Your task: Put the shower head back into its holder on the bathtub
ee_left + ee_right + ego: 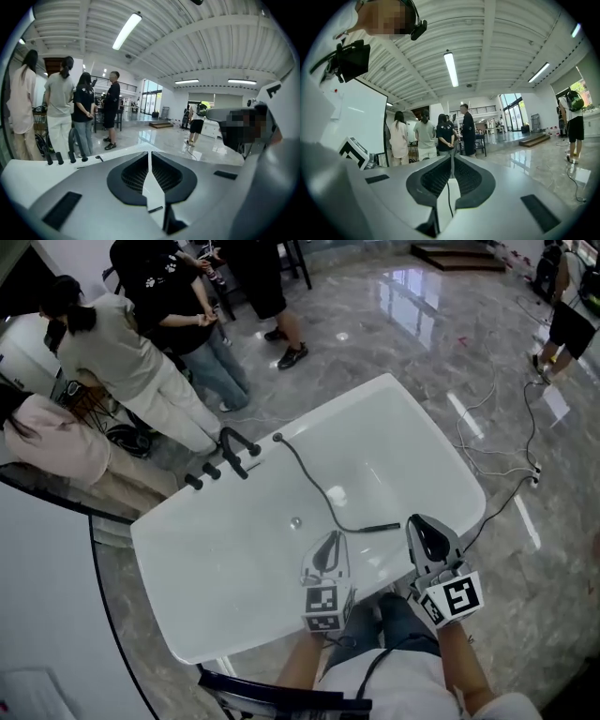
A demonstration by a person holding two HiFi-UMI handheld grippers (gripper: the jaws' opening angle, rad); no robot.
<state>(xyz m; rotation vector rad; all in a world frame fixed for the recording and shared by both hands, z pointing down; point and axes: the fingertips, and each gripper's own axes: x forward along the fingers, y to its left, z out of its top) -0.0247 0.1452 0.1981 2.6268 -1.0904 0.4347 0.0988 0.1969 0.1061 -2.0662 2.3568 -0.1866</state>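
2 grippers [331, 540] [419, 524], shower head [380, 528] btwn.

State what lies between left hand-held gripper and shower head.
Head view: only bare white bathtub and the thin black hose bending toward the slim black shower head.

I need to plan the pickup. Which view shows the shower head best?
The head view: the shower head lies whole on the bathtub floor, its hose running to the rim. The left gripper view shows only a short dark sliver past its jaws, the right a thin dark line, perhaps the hose.
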